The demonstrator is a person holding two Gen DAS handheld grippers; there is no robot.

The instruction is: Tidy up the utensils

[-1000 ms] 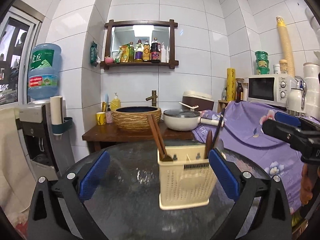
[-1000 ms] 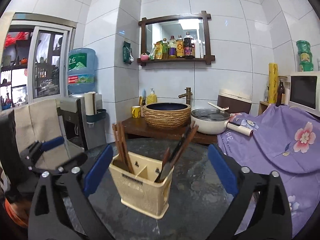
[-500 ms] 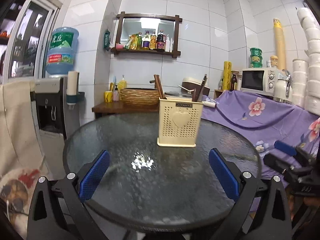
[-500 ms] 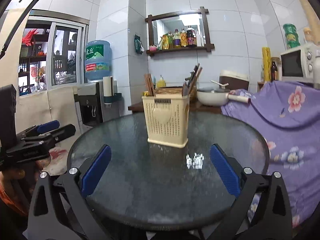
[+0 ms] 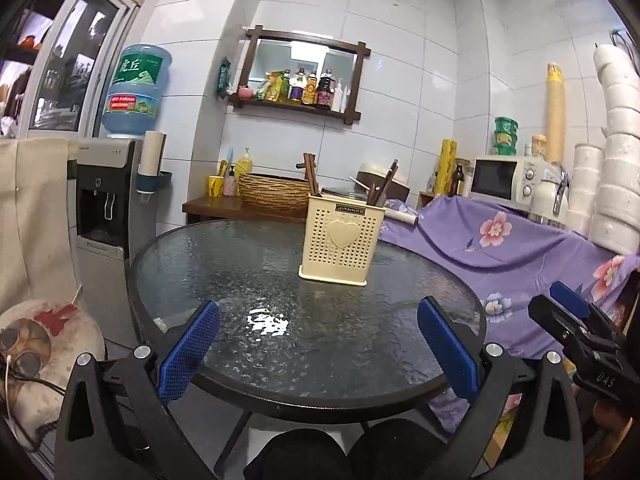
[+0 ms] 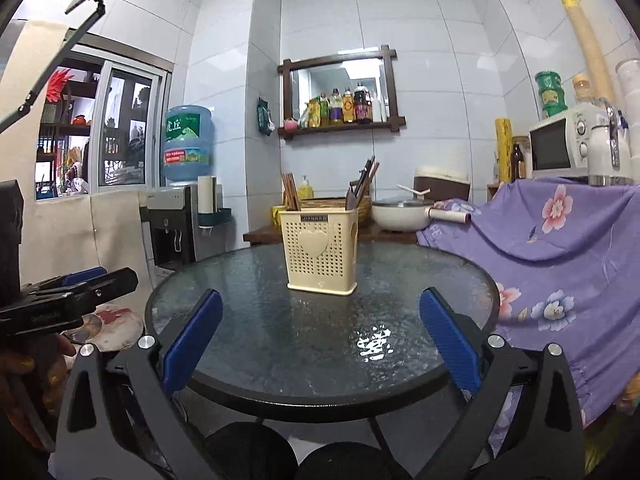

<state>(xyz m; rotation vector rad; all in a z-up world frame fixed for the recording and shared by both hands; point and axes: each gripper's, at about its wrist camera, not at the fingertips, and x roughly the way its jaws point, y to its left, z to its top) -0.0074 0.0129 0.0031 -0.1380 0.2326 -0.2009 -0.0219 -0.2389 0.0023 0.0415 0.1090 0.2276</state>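
Centrally on the table [image 5: 240, 264] stands the caddy [image 5: 340, 250] holding chopsticks [image 5: 311, 174], while left gripper [image 5: 318, 354] and right gripper [image 6: 320, 346] gape empty at the frames' bottom.

The right claw [image 6: 320, 342] hangs with its blue-padded fingers [image 6: 191, 338] spread wide and nothing between them, low over the near edge of the round glass bench [image 6: 240, 280]. On the far half of the bench stands a cream utensil holder [image 6: 321, 252] with a heart on its front, upright. Brown chopsticks [image 6: 290, 192] rise from its left compartment; dark-handled utensils [image 6: 362, 184] lean out of the right one. At the left edge the left claw [image 6: 86, 284] shows, off the bench, its fingers close together.
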